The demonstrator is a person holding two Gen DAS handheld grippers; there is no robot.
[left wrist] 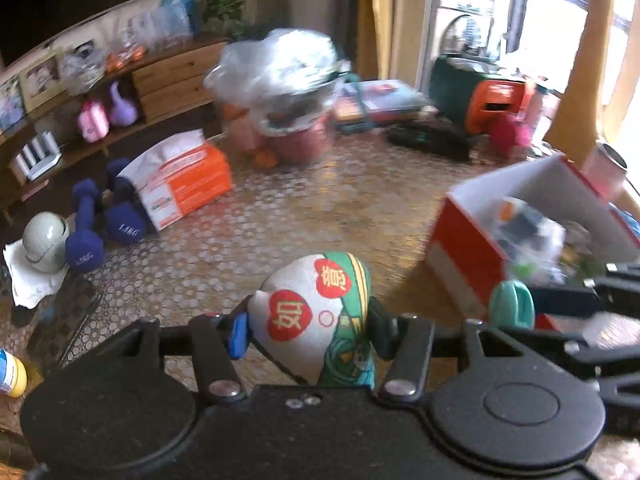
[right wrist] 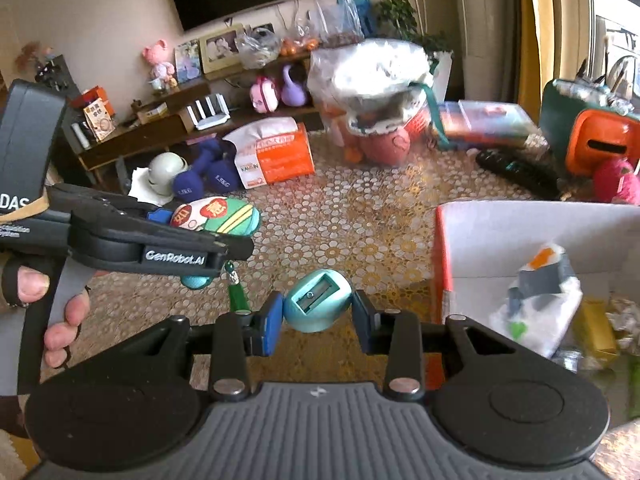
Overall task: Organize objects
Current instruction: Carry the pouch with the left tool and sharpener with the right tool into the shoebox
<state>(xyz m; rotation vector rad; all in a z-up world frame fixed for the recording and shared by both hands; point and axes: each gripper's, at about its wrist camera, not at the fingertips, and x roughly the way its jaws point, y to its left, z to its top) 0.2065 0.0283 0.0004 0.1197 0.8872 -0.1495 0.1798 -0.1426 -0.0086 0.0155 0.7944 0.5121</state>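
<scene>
My left gripper (left wrist: pixel 308 332) is shut on a white and green cloth charm (left wrist: pixel 320 312) with red hearts, held above the table. It also shows in the right wrist view (right wrist: pixel 216 216), at the left, with a green tassel (right wrist: pixel 236 288) hanging below. My right gripper (right wrist: pixel 318 316) is shut on a teal egg-shaped pencil sharpener (right wrist: pixel 318 304); the sharpener also shows in the left wrist view (left wrist: pixel 512 304). A red and white open box (right wrist: pixel 500 240) holding several small items stands at the right, also seen in the left wrist view (left wrist: pixel 472 248).
The table has a gold floral cloth (right wrist: pixel 360 208). On it stand an orange tissue box (right wrist: pixel 280 156), blue dumbbells (right wrist: pixel 208 176), a white helmet-shaped thing (right wrist: pixel 166 172), a plastic-wrapped basket (right wrist: pixel 376 100), a black remote (right wrist: pixel 520 172) and an orange container (right wrist: pixel 600 144). A low wooden shelf (right wrist: pixel 160 128) runs behind.
</scene>
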